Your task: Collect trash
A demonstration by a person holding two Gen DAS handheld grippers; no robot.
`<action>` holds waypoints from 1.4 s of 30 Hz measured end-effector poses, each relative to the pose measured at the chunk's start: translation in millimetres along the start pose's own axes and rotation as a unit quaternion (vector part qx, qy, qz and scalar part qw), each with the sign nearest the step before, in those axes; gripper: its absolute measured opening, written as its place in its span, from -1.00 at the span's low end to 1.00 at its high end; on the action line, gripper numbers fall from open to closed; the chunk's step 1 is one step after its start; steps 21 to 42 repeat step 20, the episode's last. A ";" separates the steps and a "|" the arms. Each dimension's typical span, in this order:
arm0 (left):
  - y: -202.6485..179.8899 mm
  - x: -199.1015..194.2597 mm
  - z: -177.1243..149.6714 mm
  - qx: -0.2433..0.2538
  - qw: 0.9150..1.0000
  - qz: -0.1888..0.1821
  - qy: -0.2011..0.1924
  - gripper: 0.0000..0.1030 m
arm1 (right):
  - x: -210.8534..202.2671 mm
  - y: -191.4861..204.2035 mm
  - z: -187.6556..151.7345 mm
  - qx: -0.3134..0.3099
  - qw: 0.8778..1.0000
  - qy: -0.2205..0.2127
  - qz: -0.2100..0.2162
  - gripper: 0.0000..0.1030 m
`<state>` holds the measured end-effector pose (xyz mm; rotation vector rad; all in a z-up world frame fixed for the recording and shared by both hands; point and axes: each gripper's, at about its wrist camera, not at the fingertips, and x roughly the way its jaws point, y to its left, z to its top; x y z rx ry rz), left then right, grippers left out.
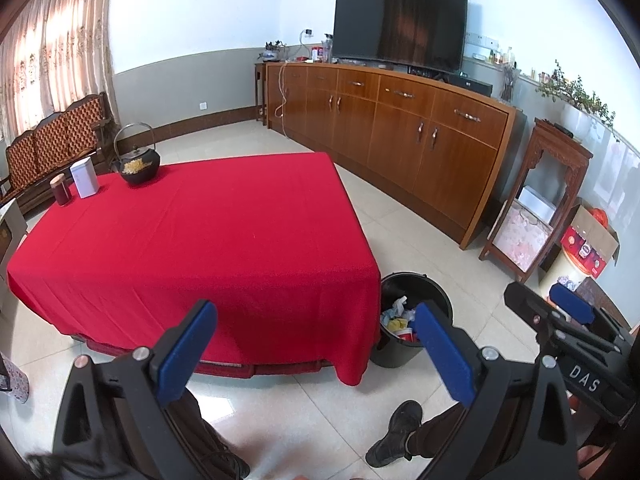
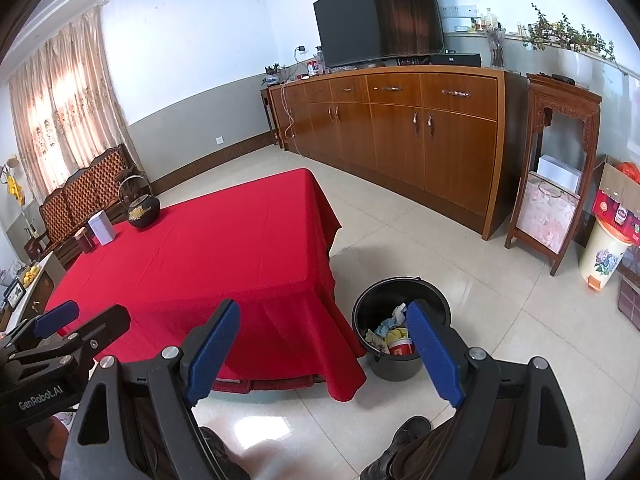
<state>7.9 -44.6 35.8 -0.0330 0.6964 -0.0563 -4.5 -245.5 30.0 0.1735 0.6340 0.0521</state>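
Both grippers, left (image 1: 316, 354) and right (image 2: 324, 350), hang spread and empty above a black bin (image 2: 394, 362) standing on the floor beside a red-clothed table (image 2: 224, 248). Its crumpled trash (image 2: 390, 330) looks light and soft, best pinched at a raised fold.

A long brown wooden sideboard (image 2: 400, 128) stood against the white-and-grey wall, bearing a dark flat television (image 2: 380, 16). Glossy pale floor tiles (image 2: 460, 280) reflected light. Daylight glowed through patterned beige curtains (image 1: 52, 52).
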 end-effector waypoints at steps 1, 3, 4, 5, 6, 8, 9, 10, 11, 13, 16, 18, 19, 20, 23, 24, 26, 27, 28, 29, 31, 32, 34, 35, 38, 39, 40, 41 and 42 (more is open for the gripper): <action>0.3 -0.5 0.5 0.000 1.000 -0.001 -0.002 0.94 | 0.0 0.3 -0.3 0.000 1.000 0.000 0.001 0.68; 0.4 -1.8 0.7 0.000 1.000 -0.002 -0.005 0.94 | -0.7 0.7 -0.5 0.000 1.000 -0.002 0.001 0.68; 0.3 -1.9 0.9 0.000 1.000 -0.002 -0.006 0.94 | -1.1 0.6 -0.2 0.000 1.000 -0.002 0.002 0.68; 0.6 -1.9 1.2 0.000 1.000 -0.002 -0.007 0.94 | -1.6 0.4 -0.2 0.001 1.000 -0.002 0.003 0.68; 0.7 -2.3 1.2 0.000 1.000 -0.002 -0.008 0.94 | -2.2 0.4 -0.2 0.001 1.000 -0.004 0.003 0.68; 0.7 -1.6 1.0 0.000 1.000 -0.002 -0.009 0.94 | -3.3 0.1 0.1 0.001 1.000 -0.006 0.003 0.68; 0.5 -1.1 0.8 0.001 1.000 -0.002 -0.009 0.94 | -3.2 0.0 0.3 0.001 1.000 -0.006 0.003 0.68; 0.4 -0.7 0.9 0.000 1.000 -0.002 -0.008 0.94 | -3.1 -1.2 -0.2 0.001 1.000 -0.007 0.004 0.68; 0.6 -0.6 0.9 0.000 1.000 -0.003 -0.008 0.94 | -3.0 -1.1 -0.2 0.001 1.000 -0.006 0.004 0.68; 1.3 -0.2 1.0 0.000 1.000 -0.004 -0.008 0.94 | -2.4 -0.7 -0.1 0.000 1.000 -0.006 0.004 0.68; 1.7 -0.4 1.4 0.003 1.000 -0.012 -0.016 0.94 | -2.5 -0.1 -0.3 0.000 1.000 -0.007 0.004 0.68; 2.2 -3.2 1.3 0.002 0.999 -0.015 -0.030 0.94 | -2.2 -0.1 -0.2 0.000 1.000 -0.007 0.004 0.68; 2.1 -2.5 2.2 0.003 1.000 -0.010 -0.029 0.94 | -1.6 -0.3 -0.2 0.001 1.000 -0.006 0.004 0.68; 1.9 -0.9 3.4 0.004 1.000 -0.011 -0.027 0.94 | -2.1 -0.1 -0.1 0.001 1.000 -0.006 0.004 0.68; 1.9 -0.9 3.4 0.004 1.000 -0.011 -0.027 0.94 | -2.1 -0.1 -0.1 0.001 1.000 -0.006 0.004 0.68; 1.9 -0.9 3.4 0.004 1.000 -0.011 -0.027 0.94 | -2.1 -0.1 -0.1 0.001 1.000 -0.006 0.004 0.68; 1.9 -0.9 3.4 0.004 1.000 -0.011 -0.027 0.94 | -2.1 -0.1 -0.1 0.001 1.000 -0.006 0.004 0.68; 1.9 -0.9 3.4 0.004 1.000 -0.011 -0.027 0.94 | -2.1 -0.1 -0.1 0.001 1.000 -0.006 0.004 0.68; 1.9 -0.9 3.4 0.004 1.000 -0.011 -0.027 0.94 | -2.1 -0.1 -0.1 0.001 1.000 -0.006 0.004 0.68; 1.9 -0.9 3.4 0.004 1.000 -0.011 -0.027 0.94 | -2.1 -0.1 -0.1 0.001 1.000 -0.006 0.004 0.68; 1.9 -0.9 3.4 0.004 1.000 -0.011 -0.027 0.94 | -2.1 -0.1 -0.1 0.001 1.000 -0.006 0.004 0.68; 1.9 -0.9 3.4 0.004 1.000 -0.011 -0.027 0.94 | -2.1 -0.1 -0.1 0.001 1.000 -0.006 0.004 0.68; 1.9 -0.9 3.4 0.004 1.000 -0.011 -0.027 0.94 | -2.1 -0.1 -0.1 0.001 1.000 -0.006 0.004 0.68; 1.9 -0.9 3.4 0.004 1.000 -0.011 -0.027 0.94 | -2.1 -0.1 -0.1 0.001 1.000 -0.006 0.004 0.68; 1.9 -0.9 3.4 0.004 1.000 -0.011 -0.027 0.94 | -2.1 -0.1 -0.1 0.001 1.000 -0.006 0.004 0.68; 1.9 -0.9 3.4 0.004 1.000 -0.011 -0.027 0.94 | -2.1 -0.1 -0.1 0.001 1.000 -0.006 0.004 0.68; 1.9 -0.9 3.4 0.004 1.000 -0.011 -0.027 0.94 | -2.1 -0.1 -0.1 0.001 1.000 -0.006 0.004 0.68; 1.9 -0.9 3.4 0.004 1.000 -0.011 -0.027 0.94 | -2.1 -0.1 -0.1 0.001 1.000 -0.006 0.004 0.68; 1.9 -0.9 3.4 0.004 1.000 -0.011 -0.027 0.94 | -2.1 -0.1 -0.1 0.001 1.000 -0.006 0.004 0.68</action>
